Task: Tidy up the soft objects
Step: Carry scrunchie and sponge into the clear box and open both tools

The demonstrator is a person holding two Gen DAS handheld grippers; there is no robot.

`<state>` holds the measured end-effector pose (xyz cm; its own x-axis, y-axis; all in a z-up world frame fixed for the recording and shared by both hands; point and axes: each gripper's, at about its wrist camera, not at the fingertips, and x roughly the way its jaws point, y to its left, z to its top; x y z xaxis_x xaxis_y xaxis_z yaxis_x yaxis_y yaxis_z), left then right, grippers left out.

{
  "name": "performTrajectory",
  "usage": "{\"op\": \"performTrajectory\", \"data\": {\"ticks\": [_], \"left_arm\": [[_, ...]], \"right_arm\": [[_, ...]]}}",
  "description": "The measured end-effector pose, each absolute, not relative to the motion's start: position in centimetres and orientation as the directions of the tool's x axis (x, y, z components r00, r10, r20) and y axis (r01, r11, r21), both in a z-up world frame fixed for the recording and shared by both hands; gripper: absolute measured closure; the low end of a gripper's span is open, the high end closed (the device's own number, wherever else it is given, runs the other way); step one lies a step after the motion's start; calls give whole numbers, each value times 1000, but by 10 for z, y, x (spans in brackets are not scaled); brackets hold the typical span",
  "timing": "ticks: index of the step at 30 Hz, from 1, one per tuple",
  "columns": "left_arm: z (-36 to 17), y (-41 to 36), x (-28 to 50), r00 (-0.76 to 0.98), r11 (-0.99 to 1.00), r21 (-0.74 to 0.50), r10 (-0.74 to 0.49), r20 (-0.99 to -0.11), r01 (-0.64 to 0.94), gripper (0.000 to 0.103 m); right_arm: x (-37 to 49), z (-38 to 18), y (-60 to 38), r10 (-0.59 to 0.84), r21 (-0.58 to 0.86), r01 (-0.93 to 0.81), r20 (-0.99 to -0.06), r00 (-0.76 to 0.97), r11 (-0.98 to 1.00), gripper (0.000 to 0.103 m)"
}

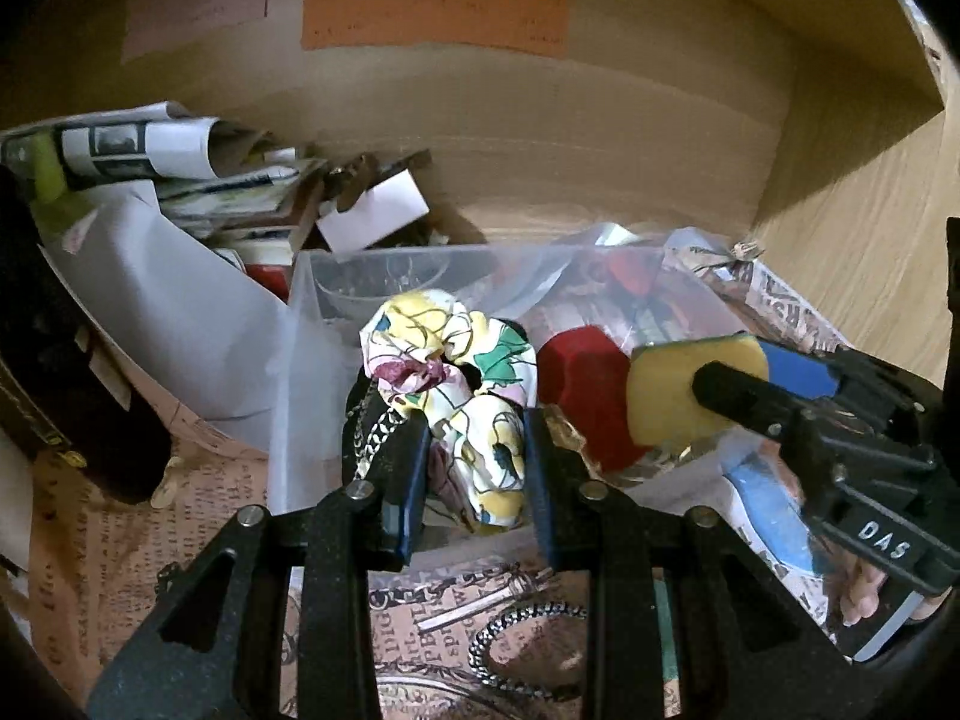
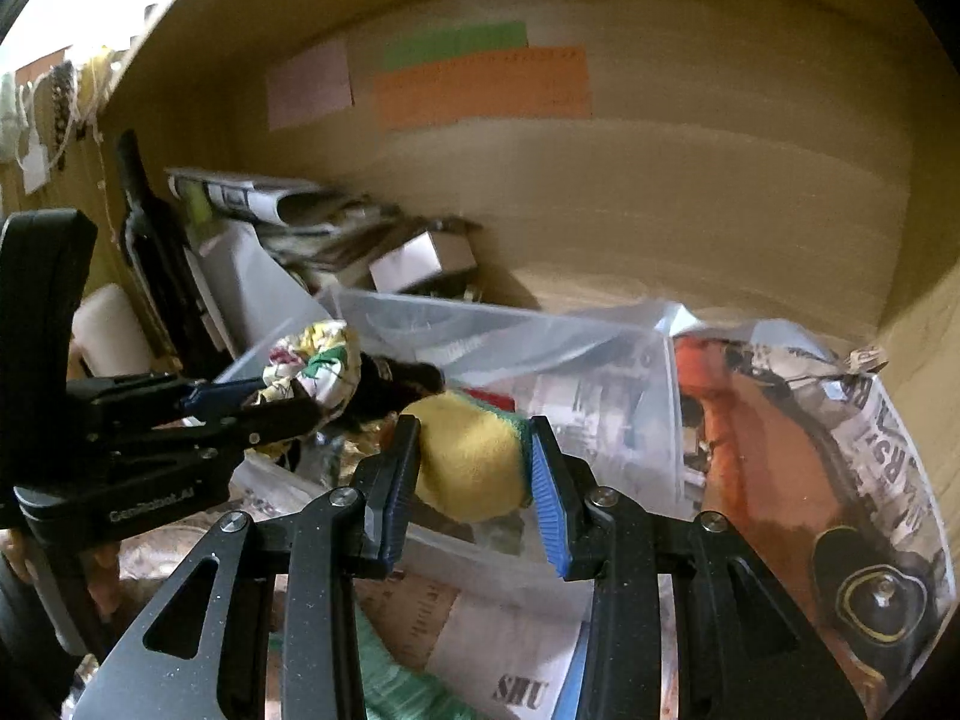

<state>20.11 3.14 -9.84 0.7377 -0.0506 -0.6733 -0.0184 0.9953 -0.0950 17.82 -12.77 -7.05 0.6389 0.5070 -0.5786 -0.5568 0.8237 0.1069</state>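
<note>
Midway through tidying: the left gripper [image 1: 474,456] clamps a floral scrunchie [image 1: 456,384], the right gripper [image 2: 474,474] at its 2 o'clock clamps a yellow sponge [image 2: 468,456], both over a clear bin [image 1: 336,276], neither yet released.

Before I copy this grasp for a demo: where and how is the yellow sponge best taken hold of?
Grip the yellow sponge across its soft yellow body, one jaw on the foam face and one on the green scouring layer, coming from the open front of the shelf above the clear plastic bin. Its rounded, squashy block fits between the jaws, as the right gripper shows now.
</note>
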Motion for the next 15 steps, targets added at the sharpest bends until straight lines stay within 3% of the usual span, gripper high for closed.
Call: {"op": "performTrajectory", "data": {"ticks": [6, 9, 11, 15], "left_arm": [[-99, 31, 197, 748, 996, -82, -31, -663, -32, 49], [-95, 31, 190, 759, 996, -81, -27, -651, -34, 45], [-91, 32, 185, 765, 996, -83, -26, -644, -36, 44], [-80, 34, 170, 788, 996, -82, -17, -616, -42, 40]], "right_arm": [[187, -82, -123, 467, 82, -538, -617, 634, 839, 70], [186, -80, -123, 454, 69, -529, -613, 647, 846, 66], [184, -77, -125, 445, 61, -518, -604, 661, 853, 53], [177, -66, -129, 446, 52, -510, -568, 692, 858, 40]]}}
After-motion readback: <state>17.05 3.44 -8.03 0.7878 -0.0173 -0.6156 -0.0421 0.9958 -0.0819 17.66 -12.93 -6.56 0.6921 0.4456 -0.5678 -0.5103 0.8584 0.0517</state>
